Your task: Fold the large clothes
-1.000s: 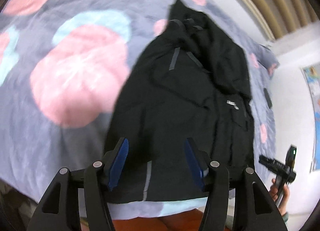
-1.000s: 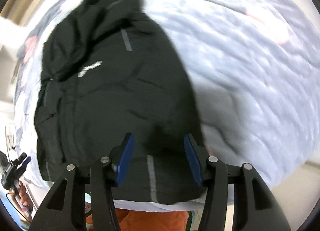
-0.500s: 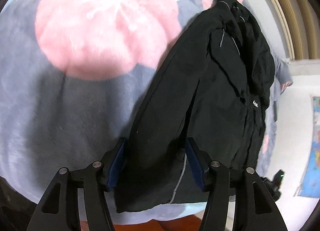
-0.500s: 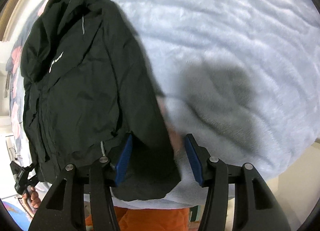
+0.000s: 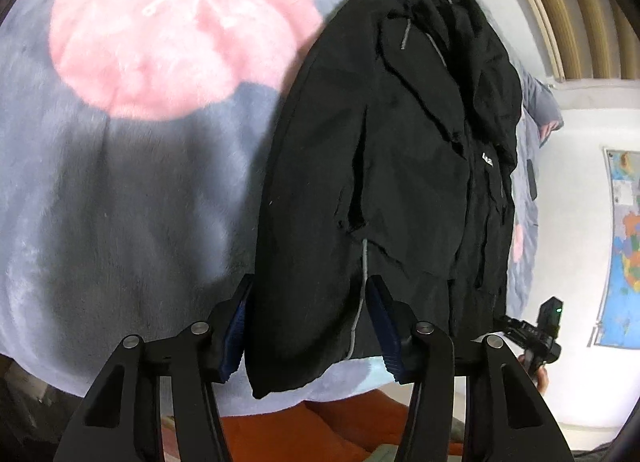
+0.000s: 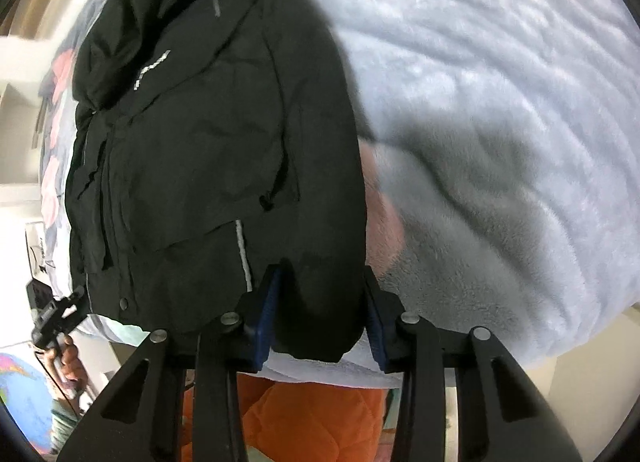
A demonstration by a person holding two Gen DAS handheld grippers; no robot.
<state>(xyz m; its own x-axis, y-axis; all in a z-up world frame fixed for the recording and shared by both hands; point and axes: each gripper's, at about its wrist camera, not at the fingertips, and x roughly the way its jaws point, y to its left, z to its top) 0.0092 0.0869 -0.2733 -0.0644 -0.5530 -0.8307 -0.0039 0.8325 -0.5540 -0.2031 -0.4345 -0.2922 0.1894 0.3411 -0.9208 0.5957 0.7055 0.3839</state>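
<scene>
A black jacket (image 5: 400, 166) with thin grey reflective stripes lies lengthwise on a fleece blanket, folded narrow, hood end far away. My left gripper (image 5: 310, 322) is open, its blue pads on either side of the jacket's near left hem corner. In the right wrist view the same jacket (image 6: 208, 134) fills the left half. My right gripper (image 6: 320, 314) is open, its pads straddling the near right hem corner. Neither gripper visibly pinches the cloth.
The blanket is grey-blue with pink blobs (image 5: 180, 34) and covers a bed (image 6: 500, 102). Orange fabric (image 6: 304, 418) shows below the bed's near edge. The right gripper shows at the far right in the left wrist view (image 5: 536, 338). A map (image 5: 624, 246) hangs on the white wall.
Both grippers have moved down and in toward the jacket's near hem, so the hem corners now sit between their open pads. The jacket itself has stayed in place.
</scene>
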